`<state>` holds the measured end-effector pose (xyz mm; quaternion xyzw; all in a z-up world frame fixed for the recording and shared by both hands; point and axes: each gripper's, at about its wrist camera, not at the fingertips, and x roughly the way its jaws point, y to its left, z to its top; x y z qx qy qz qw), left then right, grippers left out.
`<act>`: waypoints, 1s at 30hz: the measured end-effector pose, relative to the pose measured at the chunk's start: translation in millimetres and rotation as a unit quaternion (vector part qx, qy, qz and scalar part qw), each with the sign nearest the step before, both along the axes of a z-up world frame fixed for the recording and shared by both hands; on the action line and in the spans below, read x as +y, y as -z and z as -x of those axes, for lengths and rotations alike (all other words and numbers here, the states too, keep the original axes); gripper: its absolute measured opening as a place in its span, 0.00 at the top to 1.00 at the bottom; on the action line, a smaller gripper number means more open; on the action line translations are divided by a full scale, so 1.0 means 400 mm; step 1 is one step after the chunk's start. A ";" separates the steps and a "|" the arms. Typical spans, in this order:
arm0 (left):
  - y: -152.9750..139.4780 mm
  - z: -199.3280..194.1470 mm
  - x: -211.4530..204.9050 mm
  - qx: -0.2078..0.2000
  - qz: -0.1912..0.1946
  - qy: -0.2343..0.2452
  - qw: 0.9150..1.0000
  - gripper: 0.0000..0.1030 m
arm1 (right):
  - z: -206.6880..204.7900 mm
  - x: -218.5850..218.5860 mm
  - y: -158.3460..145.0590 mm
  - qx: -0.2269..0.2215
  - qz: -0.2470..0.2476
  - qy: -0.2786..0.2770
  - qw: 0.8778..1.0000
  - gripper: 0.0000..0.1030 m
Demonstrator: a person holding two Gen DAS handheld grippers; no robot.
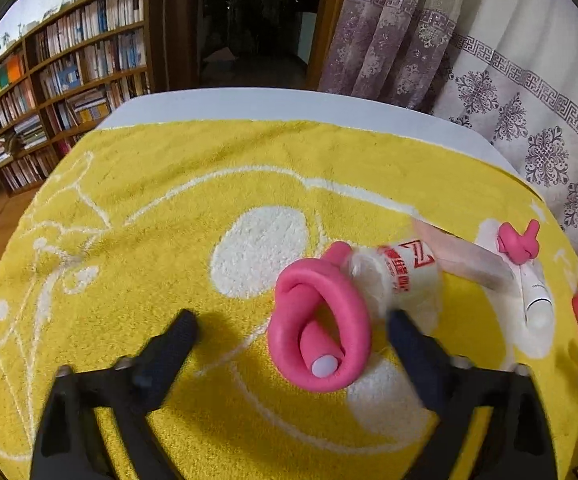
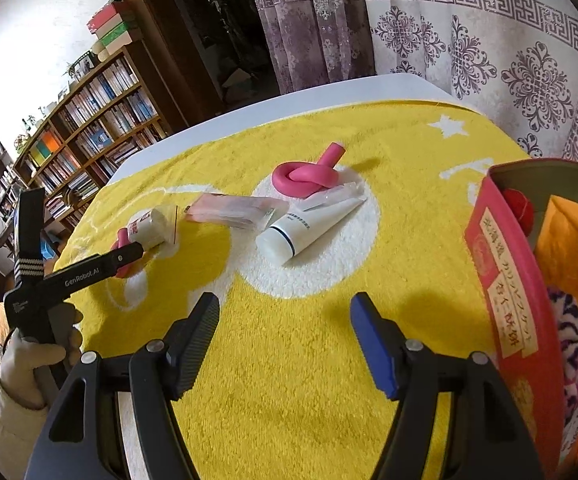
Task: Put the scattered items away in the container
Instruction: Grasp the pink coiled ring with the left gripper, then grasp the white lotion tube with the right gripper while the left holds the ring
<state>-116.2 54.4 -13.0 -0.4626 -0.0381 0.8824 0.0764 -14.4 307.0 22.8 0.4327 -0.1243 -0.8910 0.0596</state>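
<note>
Left gripper (image 1: 291,330) gapes wide around one pink knot (image 1: 321,332), not pressing it. Right gripper (image 2: 285,320) hangs half-open, empty. On the towel (image 2: 289,360): two knots, one roll (image 2: 149,226), one packet (image 2: 233,210), one tube (image 2: 309,224). Red tin (image 2: 501,292) sits right.

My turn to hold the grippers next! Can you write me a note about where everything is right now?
Left gripper: open around the near pink foam knot, not gripping.
Right gripper: open, empty, above the yellow towel.
Red tin, at the right, already holds several things.
On the towel: small white bottle, pink packet, white tube, second pink knot.
Left: put all five in the tin.
</note>
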 end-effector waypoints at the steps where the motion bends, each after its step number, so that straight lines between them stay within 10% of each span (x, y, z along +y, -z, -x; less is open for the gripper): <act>1: -0.001 -0.001 0.000 0.002 0.002 0.000 1.000 0.14 | 0.006 -0.002 0.002 -0.001 0.001 0.000 1.000 0.30; 6: -0.007 -0.003 0.010 0.010 -0.007 0.016 1.000 0.54 | 0.030 -0.014 0.016 -0.010 0.007 -0.001 1.000 0.30; 21: -0.088 -0.065 0.000 0.049 -0.044 0.022 0.998 0.54 | 0.139 0.010 0.043 -0.046 0.030 0.040 0.998 0.30; 30: -0.118 -0.078 -0.024 0.063 -0.068 0.011 0.996 0.54 | 0.204 -0.021 0.070 -0.044 -0.036 0.051 0.997 0.33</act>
